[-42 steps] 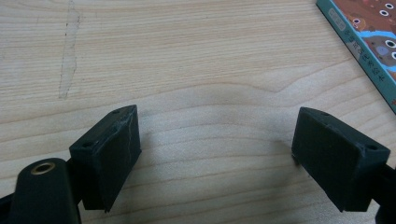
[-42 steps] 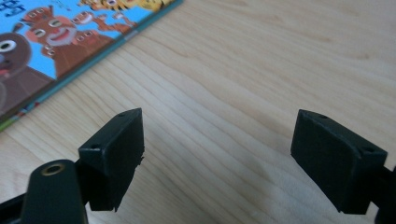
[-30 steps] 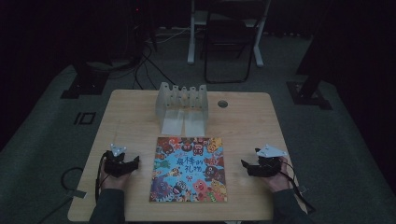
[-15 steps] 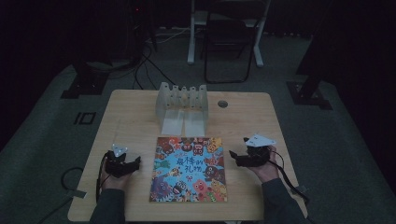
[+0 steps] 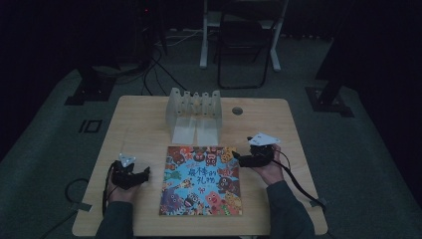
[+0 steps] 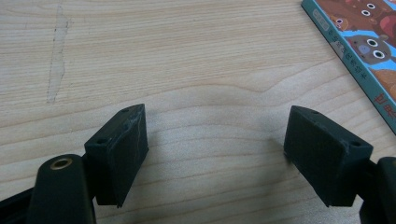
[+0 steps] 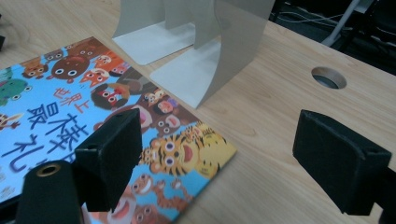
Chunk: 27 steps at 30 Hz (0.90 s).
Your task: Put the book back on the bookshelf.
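Picture book [image 5: 201,180]: colourful cartoon-animal cover with Chinese title, lying flat and closed at the near middle of the wooden surface [image 5: 139,124], between the two hands; its far right corner shows in the right gripper view [image 7: 140,135], its edge at the upper right of the left gripper view [image 6: 359,51].

Left tongs [image 5: 142,174]: held low over the surface just left of the book, pointing towards it; forearm entering from the bottom edge, hand wrapped round the body; jaws standing wide apart in the left gripper view [image 6: 215,158], having just been opening, with bare wood between them; apart from the book.

Right tongs [image 5: 238,158]: at the book's far right corner, pointing left across it; hand cupped beneath the body, sleeve running back to the bottom edge; jaws spread wide [image 7: 217,163], having just been opening, one over the cover, the other over bare wood; gripping nothing.

Bookend rack [image 5: 194,112]: pale metal dividers, upright, just beyond the book's far edge.

Cable hole [image 5: 237,110]: round, right of the rack.
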Each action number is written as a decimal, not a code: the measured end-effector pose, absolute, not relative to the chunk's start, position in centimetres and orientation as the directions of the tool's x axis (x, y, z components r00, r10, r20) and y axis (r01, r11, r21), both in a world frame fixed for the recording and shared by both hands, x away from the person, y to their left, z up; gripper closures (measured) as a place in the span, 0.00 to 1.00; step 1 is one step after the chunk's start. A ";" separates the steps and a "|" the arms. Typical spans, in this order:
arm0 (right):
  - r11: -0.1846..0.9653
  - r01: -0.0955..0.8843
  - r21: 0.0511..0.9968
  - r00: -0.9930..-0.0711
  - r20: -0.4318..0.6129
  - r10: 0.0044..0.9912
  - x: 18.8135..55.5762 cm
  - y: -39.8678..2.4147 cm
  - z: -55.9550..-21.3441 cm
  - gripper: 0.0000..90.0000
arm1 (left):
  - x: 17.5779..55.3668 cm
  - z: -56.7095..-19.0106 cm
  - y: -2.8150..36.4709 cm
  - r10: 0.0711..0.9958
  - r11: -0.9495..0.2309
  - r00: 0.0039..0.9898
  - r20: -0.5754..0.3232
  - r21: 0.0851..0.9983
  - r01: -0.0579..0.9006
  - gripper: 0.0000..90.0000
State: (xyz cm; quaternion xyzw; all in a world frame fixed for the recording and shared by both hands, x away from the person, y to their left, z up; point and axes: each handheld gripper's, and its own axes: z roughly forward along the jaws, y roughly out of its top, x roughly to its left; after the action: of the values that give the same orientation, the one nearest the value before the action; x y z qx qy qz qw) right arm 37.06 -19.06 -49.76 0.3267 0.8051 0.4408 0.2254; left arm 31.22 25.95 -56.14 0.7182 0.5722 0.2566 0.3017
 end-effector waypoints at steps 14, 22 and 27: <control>0.406 0.327 0.853 -0.723 -0.051 0.689 40.1 -17.1 -51.9 0.17 | 31.2 -56.1 25.9 0.977 -0.162 0.213 0.022 0.728 0.666 0.24; 0.417 0.382 0.825 -0.736 -0.002 0.677 41.4 -16.4 -54.1 0.17 | 31.1 -56.1 25.8 0.975 -0.166 0.221 0.021 0.731 0.662 0.28; 0.408 0.417 0.812 -0.734 0.036 0.678 42.1 -16.3 -55.1 0.17 | 30.8 -56.0 25.5 0.972 -0.175 0.236 0.019 0.730 0.660 0.32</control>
State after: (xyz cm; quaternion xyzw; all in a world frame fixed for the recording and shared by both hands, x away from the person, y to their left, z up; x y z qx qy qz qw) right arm 42.11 -16.31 -55.08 0.3316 0.8253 0.4312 0.1515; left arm 30.85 25.53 -56.05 0.7235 0.5639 0.2530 0.3076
